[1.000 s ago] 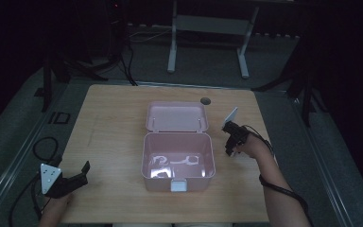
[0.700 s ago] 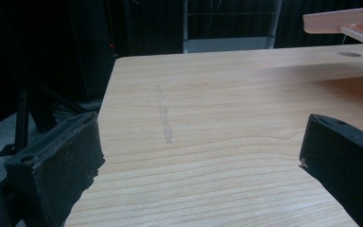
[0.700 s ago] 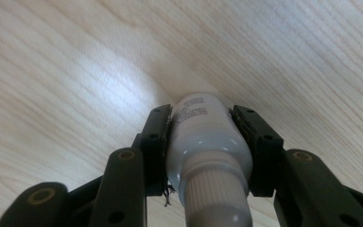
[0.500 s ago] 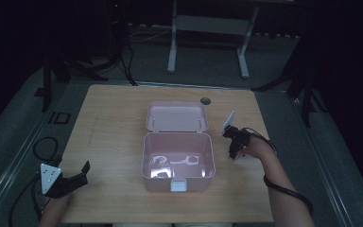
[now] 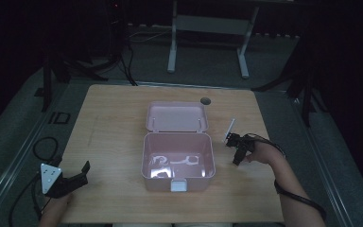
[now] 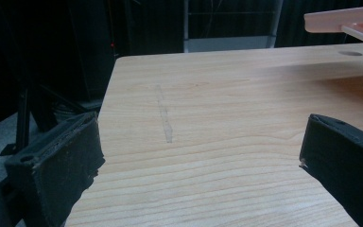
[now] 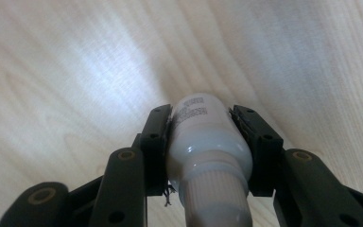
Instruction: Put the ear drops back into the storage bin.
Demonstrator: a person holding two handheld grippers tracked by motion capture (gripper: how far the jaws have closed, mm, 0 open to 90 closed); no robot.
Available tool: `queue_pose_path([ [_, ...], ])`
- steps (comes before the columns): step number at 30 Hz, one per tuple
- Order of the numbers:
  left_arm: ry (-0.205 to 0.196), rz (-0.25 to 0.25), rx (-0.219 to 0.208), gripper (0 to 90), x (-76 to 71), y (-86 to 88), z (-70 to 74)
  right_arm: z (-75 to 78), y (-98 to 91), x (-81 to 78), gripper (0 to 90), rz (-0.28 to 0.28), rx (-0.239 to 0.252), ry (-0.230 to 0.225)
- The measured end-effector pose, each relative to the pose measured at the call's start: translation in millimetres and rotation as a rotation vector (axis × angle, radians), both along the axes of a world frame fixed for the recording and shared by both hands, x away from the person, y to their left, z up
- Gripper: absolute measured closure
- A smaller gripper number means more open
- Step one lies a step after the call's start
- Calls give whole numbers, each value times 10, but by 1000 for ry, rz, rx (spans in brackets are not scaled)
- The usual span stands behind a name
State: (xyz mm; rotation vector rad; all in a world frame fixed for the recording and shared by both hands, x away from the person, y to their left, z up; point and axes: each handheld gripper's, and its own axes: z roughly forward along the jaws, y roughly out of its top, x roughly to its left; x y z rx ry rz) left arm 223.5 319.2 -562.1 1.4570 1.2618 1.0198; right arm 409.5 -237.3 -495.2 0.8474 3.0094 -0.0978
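right tongs point(image 7: 202, 142) clamped on white bottle point(image 7: 208, 146) — left tongs point(image 6: 203, 161) wide, empty

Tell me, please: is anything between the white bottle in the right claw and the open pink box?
Nothing visible blocks it. The right claw is shut on the white bottle above bare table, just right of the open pink box. Its lid lies back on the far side, so the box's opening is free.
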Motion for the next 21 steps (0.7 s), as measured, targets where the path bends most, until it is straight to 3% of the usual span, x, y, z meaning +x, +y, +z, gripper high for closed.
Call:
queue_pose_path([
  [6,1,1,0,4,2,0,0,35,-28,-157,592,130,52,13],
  [9,1,1,0,4,2,0,0,40,-33,-241,593,204,61,-4],
  [15,1,3,-1,4,3,-1,0,49,-3,-387,593,316,2,-46],
  [21,3,4,-1,4,3,0,1,84,41,-536,593,429,9,-52],
])
